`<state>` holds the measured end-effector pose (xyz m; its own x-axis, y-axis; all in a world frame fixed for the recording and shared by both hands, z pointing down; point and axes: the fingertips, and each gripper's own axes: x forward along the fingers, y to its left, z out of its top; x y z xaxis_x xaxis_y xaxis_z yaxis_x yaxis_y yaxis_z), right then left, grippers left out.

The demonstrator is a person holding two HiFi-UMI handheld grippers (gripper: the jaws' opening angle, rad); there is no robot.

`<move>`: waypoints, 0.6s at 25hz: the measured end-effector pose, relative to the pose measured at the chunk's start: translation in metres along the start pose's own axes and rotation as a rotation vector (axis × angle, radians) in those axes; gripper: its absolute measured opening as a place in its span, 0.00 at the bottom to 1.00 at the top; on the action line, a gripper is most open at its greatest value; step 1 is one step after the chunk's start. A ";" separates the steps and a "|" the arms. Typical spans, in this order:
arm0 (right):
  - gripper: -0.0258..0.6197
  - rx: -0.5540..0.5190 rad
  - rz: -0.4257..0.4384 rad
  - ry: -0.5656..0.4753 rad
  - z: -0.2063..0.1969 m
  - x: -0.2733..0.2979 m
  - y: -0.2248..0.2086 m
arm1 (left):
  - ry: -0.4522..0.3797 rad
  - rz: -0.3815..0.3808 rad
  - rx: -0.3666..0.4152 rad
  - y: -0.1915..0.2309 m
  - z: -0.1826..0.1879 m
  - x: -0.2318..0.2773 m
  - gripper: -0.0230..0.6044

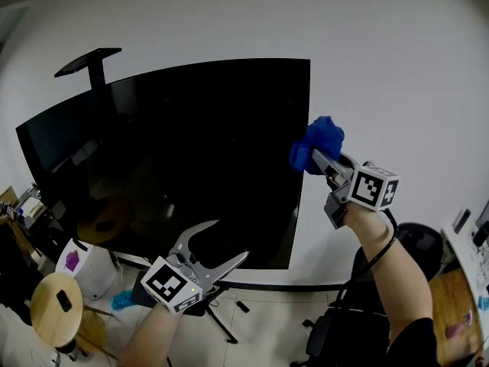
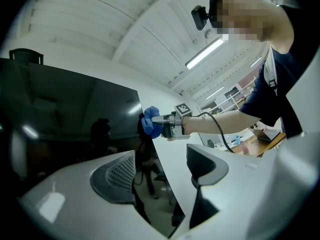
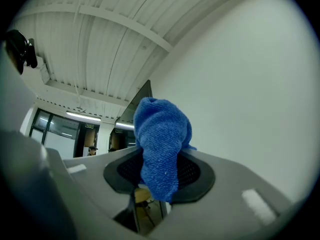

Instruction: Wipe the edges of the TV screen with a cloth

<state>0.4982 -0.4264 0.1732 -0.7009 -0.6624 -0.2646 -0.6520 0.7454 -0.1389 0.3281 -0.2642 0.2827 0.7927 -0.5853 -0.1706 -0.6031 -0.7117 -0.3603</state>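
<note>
At the right edge of the TV point(image 1: 191, 151), right gripper point(image 1: 317, 159) clamped a blue cloth point(image 1: 319, 138) against it, left gripper point(image 1: 232, 239) hung lower, jaws wide apart, empty.

Large black TV screen point(image 1: 191, 151), switched off, upright against white wall, bunched blue microfibre cloth point(image 1: 317, 145) pressed at its right edge, mid-height
</note>
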 end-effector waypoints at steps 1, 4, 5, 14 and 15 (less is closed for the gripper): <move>0.27 0.003 -0.004 0.011 -0.010 -0.003 -0.002 | 0.004 -0.003 -0.010 -0.004 -0.006 0.000 0.52; 0.27 0.007 -0.020 0.047 -0.041 -0.013 -0.007 | 0.026 -0.004 -0.033 -0.014 -0.027 -0.001 0.52; 0.27 0.014 -0.026 0.058 -0.052 -0.016 -0.009 | 0.036 -0.003 -0.041 -0.017 -0.035 -0.001 0.52; 0.27 0.112 -0.057 0.155 -0.148 -0.042 -0.030 | 0.113 -0.003 -0.124 -0.033 -0.106 -0.005 0.52; 0.27 0.121 -0.063 0.170 -0.158 -0.045 -0.031 | 0.118 -0.005 -0.139 -0.035 -0.115 -0.005 0.52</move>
<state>0.5043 -0.4321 0.3405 -0.7051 -0.7036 -0.0882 -0.6640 0.6987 -0.2663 0.3345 -0.2812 0.4014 0.7846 -0.6174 -0.0575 -0.6122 -0.7567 -0.2294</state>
